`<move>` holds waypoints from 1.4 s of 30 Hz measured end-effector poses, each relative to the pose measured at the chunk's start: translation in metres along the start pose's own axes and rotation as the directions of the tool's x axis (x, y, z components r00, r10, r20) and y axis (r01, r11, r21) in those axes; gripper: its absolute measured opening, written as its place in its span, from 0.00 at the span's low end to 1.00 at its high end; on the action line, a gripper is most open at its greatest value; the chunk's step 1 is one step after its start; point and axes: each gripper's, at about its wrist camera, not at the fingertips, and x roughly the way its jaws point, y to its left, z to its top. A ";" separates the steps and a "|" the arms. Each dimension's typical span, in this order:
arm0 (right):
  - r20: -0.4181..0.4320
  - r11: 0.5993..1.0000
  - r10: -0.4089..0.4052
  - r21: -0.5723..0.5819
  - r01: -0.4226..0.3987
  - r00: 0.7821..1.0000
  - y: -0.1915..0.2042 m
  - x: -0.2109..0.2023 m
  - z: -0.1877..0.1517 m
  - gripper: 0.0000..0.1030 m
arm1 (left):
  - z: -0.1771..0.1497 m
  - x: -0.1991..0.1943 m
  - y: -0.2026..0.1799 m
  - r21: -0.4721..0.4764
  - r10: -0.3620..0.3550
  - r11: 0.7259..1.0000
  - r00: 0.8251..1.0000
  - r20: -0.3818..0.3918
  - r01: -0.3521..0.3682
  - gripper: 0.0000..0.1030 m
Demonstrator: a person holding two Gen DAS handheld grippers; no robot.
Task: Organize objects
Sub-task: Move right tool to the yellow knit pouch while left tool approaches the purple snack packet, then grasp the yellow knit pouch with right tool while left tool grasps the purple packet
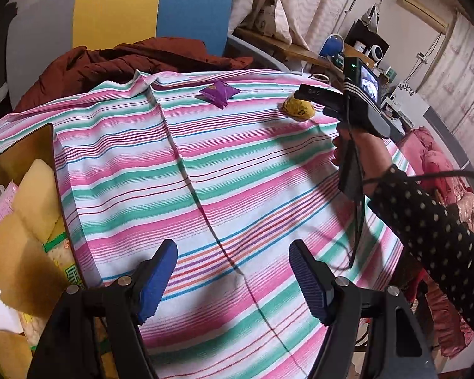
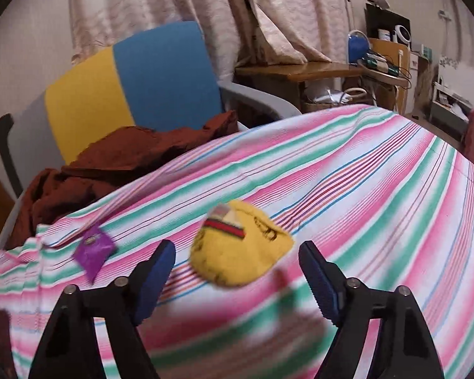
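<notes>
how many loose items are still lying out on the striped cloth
2: a purple packet near the cloth's far edge by the brown jacket, and a yellow pouch just ahead of the open right gripper. Others may be hidden beyond the views.

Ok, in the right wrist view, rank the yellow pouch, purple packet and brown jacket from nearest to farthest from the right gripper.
1. Yellow pouch, just ahead of the right gripper, between the open fingers' line.
2. Purple packet, left on the striped cloth.
3. Brown jacket, beyond the cloth's far-left edge.
</notes>
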 end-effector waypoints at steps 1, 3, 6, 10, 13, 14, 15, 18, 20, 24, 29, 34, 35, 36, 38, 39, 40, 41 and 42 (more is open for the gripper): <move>-0.004 1.000 0.003 0.001 -0.003 1.000 0.000 0.005 0.001 0.73 | 0.002 0.001 0.000 0.001 0.003 1.000 1.000 -0.002 -0.003 0.72; -0.022 1.000 0.003 -0.019 -0.003 1.000 0.004 0.018 0.001 0.69 | 0.007 0.005 0.001 0.000 0.010 1.000 1.000 -0.006 -0.010 0.72; -0.042 0.999 0.009 -0.034 -0.011 0.999 0.005 0.028 -0.001 0.59 | 0.016 0.011 0.004 -0.013 0.015 1.000 1.000 -0.007 -0.015 0.72; -0.020 0.997 -0.004 -0.082 0.003 1.000 0.012 0.027 -0.005 0.47 | 0.031 0.022 0.002 -0.021 0.014 1.000 1.000 0.004 -0.014 0.72; 0.022 0.994 0.005 -0.112 -0.002 1.000 0.018 0.018 -0.006 0.40 | 0.044 0.030 -0.004 -0.003 0.013 1.000 1.000 0.009 -0.013 0.72; 0.030 0.993 0.009 -0.120 -0.005 1.000 0.020 0.015 -0.006 0.39 | 0.049 0.034 -0.006 0.008 0.022 1.000 1.000 0.009 -0.022 0.72; 0.030 0.991 0.012 -0.131 -0.008 0.999 0.022 0.011 -0.007 0.39 | 0.054 0.038 -0.007 0.016 0.023 1.000 1.000 0.006 -0.023 0.72; 0.007 0.988 0.040 -0.153 -0.038 0.999 0.024 0.002 -0.016 0.39 | 0.068 0.049 -0.009 0.039 0.051 0.998 0.999 0.003 -0.051 0.72; 0.005 0.987 0.054 -0.155 -0.052 0.999 0.021 -0.007 -0.021 0.39 | 0.078 0.055 -0.009 0.049 0.067 0.997 0.998 0.006 -0.067 0.72; -0.015 0.990 0.056 -0.129 -0.057 0.998 0.014 -0.007 -0.029 0.39 | 0.105 0.073 -0.008 0.077 0.086 0.993 0.996 0.020 -0.087 0.72; -0.016 0.988 0.027 -0.154 -0.029 0.999 0.018 -0.003 -0.033 0.39 | 0.145 0.107 -0.006 0.114 0.149 0.982 0.988 0.028 -0.151 0.72; -0.001 0.984 0.012 -0.178 -0.012 1.000 0.021 -0.004 -0.038 0.39 | 0.179 0.144 -0.006 0.147 0.184 0.972 0.983 0.010 -0.183 0.72; 0.001 0.985 0.017 -0.173 -0.016 1.000 0.020 -0.004 -0.038 0.39 | 0.185 0.150 -0.005 0.148 0.170 0.974 0.985 0.006 -0.169 0.72; 0.002 0.986 0.022 -0.167 -0.021 1.000 0.019 -0.004 -0.038 0.39 | 0.190 0.156 -0.003 0.146 0.173 0.974 0.985 0.005 -0.171 0.72; 0.005 0.986 0.023 -0.164 -0.022 1.000 0.018 -0.004 -0.038 0.39 | 0.198 0.166 -0.003 0.150 0.180 0.972 0.984 0.008 -0.179 0.72; 0.007 0.986 0.021 -0.166 -0.019 1.000 0.019 -0.004 -0.038 0.39 | 0.203 0.172 -0.002 0.153 0.193 0.969 0.981 0.006 -0.191 0.72; 0.009 0.985 0.018 -0.170 -0.016 1.000 0.019 -0.004 -0.039 0.39 | 0.205 0.176 -0.002 0.156 0.203 0.967 0.979 0.007 -0.201 0.72; 0.010 0.985 0.015 -0.173 -0.014 1.000 0.020 -0.004 -0.039 0.39 | 0.209 0.182 -0.002 0.159 0.212 0.964 0.977 0.011 -0.211 0.72; 0.012 0.985 0.013 -0.175 -0.011 1.000 0.020 -0.004 -0.039 0.39 | 0.211 0.184 -0.003 0.160 0.219 0.963 0.976 0.016 -0.219 0.72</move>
